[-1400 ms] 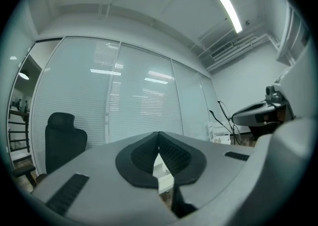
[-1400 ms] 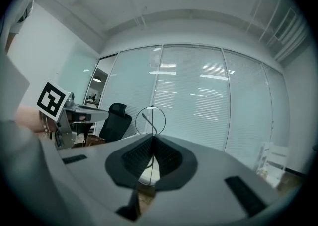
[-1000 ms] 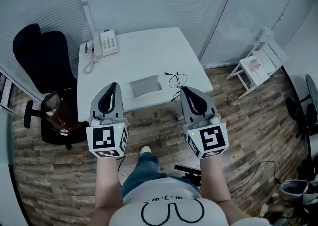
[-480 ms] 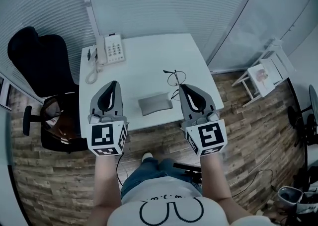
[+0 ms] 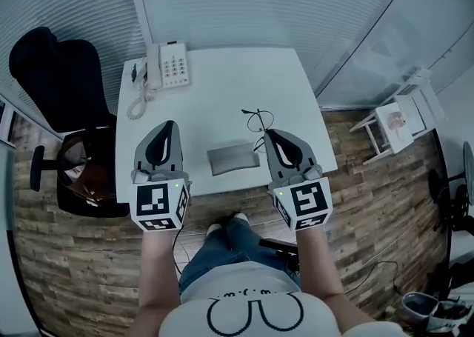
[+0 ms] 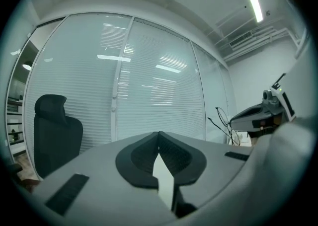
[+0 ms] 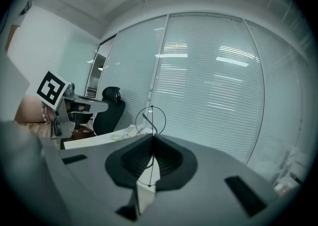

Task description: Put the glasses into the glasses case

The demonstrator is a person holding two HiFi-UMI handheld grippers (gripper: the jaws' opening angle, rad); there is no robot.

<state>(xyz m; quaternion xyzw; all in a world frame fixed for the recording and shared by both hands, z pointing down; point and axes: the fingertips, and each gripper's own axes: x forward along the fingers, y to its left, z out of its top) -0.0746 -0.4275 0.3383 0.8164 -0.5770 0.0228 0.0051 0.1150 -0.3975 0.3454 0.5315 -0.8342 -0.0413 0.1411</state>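
Currently, I am listing what I have in hand.

- **Right gripper** (image 5: 269,134): the jaws are pressing together and pinching the glasses (image 5: 259,119) by one thin temple arm. The lenses are hanging just past its tips, above the counter (image 5: 222,84).
- **Left gripper** (image 5: 170,127): the jaws are touching at the tips, with nothing between them.
- **Glasses case** (image 5: 233,158): grey, lying flat on the counter between my two grippers, below and to the left of the right gripper's tips. I cannot tell whether its mouth is open.
- **Step in hand, as I am judging it:** bringing the glasses to the case.
- **Handling notes:**
  - The pinch needs to be firm, since a wire arm can pivot or slip.
  - I am planning to have the left gripper steady or open the case first.
  - I am then planning to lead the frame in along the case's length, lowering slowly so the lenses are not scraping its edge.
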